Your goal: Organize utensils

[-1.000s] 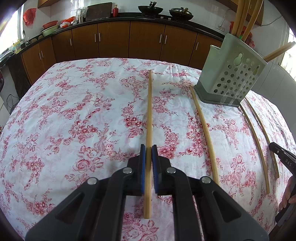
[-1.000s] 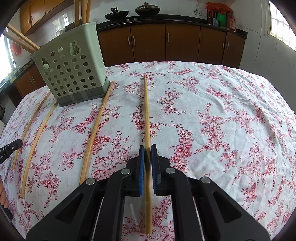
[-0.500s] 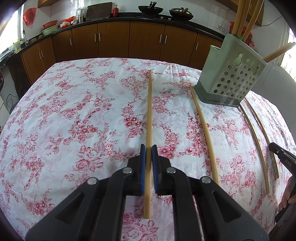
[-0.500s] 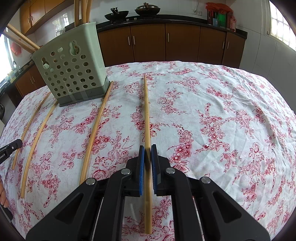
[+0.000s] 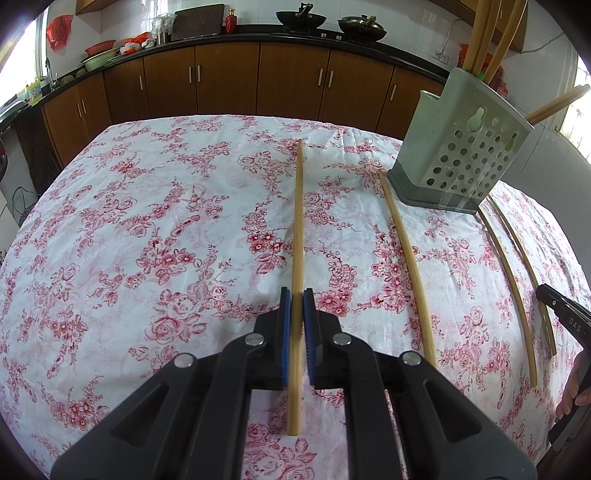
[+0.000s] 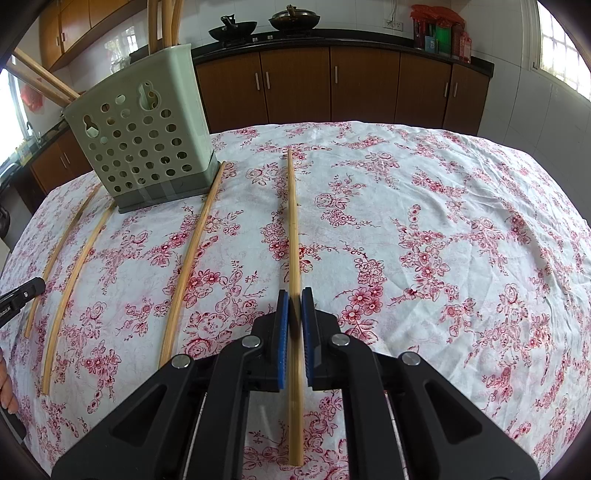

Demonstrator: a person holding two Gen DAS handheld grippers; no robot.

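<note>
My left gripper (image 5: 297, 297) is shut on a bamboo chopstick (image 5: 298, 206) that runs straight away from me over the flowered tablecloth (image 5: 147, 240). My right gripper (image 6: 295, 297) is shut on another chopstick (image 6: 292, 221) in the same way. Two loose chopsticks lie between them, one (image 5: 406, 258) on the left of the holder and one (image 6: 192, 254) on its right. The pale green perforated holder (image 5: 461, 158) (image 6: 144, 147) stands at the back with several chopsticks upright in it. A finger (image 5: 565, 314) of the right gripper shows at the left wrist view's far right edge.
The cloth-covered table drops off at its far edge toward brown kitchen cabinets (image 6: 332, 88), with woks (image 5: 301, 16) on the counter above them. A person's hand (image 5: 576, 384) shows at the lower right edge of the left wrist view. Bare cloth lies left of the left chopstick and right of the right one.
</note>
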